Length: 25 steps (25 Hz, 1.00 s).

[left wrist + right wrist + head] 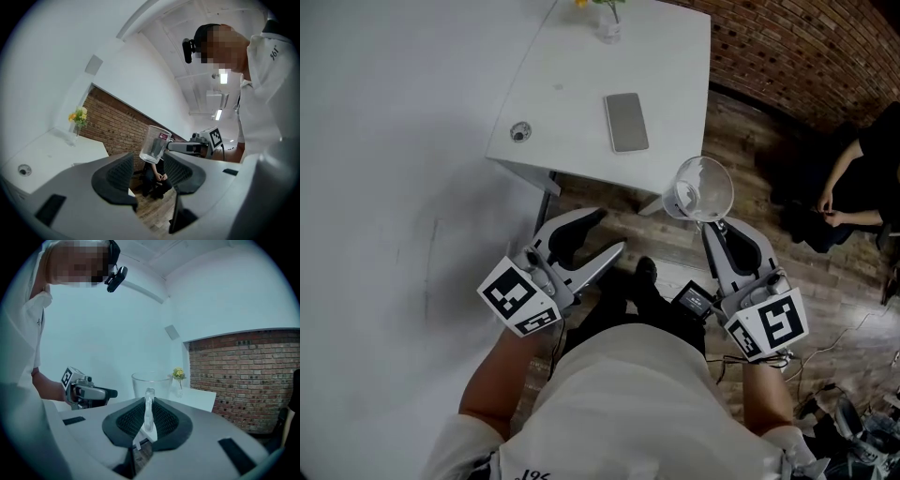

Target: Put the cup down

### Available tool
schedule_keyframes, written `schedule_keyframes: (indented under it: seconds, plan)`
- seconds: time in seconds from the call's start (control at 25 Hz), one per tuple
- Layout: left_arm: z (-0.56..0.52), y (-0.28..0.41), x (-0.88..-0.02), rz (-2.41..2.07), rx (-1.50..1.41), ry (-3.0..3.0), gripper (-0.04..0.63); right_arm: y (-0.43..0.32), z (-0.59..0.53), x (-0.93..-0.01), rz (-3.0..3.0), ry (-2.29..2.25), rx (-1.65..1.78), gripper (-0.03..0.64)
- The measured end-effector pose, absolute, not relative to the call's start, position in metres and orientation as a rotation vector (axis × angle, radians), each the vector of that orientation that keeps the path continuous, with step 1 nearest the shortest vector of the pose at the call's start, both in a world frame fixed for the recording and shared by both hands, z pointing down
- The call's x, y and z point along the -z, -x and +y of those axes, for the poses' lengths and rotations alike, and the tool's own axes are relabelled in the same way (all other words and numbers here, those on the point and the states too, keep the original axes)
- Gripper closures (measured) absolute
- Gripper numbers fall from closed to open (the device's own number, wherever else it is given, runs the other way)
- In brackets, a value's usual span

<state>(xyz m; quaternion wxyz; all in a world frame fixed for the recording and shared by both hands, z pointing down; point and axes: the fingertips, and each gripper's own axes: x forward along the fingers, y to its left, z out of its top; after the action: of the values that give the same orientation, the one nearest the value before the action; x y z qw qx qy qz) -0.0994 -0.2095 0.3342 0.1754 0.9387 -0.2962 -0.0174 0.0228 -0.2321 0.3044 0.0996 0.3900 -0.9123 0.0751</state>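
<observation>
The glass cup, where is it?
In the head view, right side: the right gripper holds the cup just off the corner of the white table.

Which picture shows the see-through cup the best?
The left gripper view: the clear glass cup shows whole from the side, held out by the right gripper. The head view only looks down into its round mouth. The right gripper view shows its handle pinched and the rim beyond; its lower part is hidden.

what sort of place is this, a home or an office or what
Probably a loft-style office or studio room, though a home can't be ruled out: a bare brick wall, a wood plank floor, and a small white table with a phone and a vase of flowers.
</observation>
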Motion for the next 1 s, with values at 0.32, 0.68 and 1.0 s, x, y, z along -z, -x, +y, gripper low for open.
schedule_keyframes:
  seconds: [0.32,0.68,1.0]
  plan:
    - [-0.225,0.101,-0.342,-0.892,0.055,-2.631,0.403,-0.024,-0.257,-0.314,-2.71,-1.105,-0.203,0.574]
    - [-0.286,0.105,-0.322,-0.928,0.036,-2.753,0.405,-0.005,-0.309,-0.31,-2.747,-1.033,-0.063,0.575]
    - [-0.327,0.103,-0.347,-0.958,0.0,-2.727,0.405,0.007,-0.35,-0.337,-2.758,-0.97,-0.021,0.574]
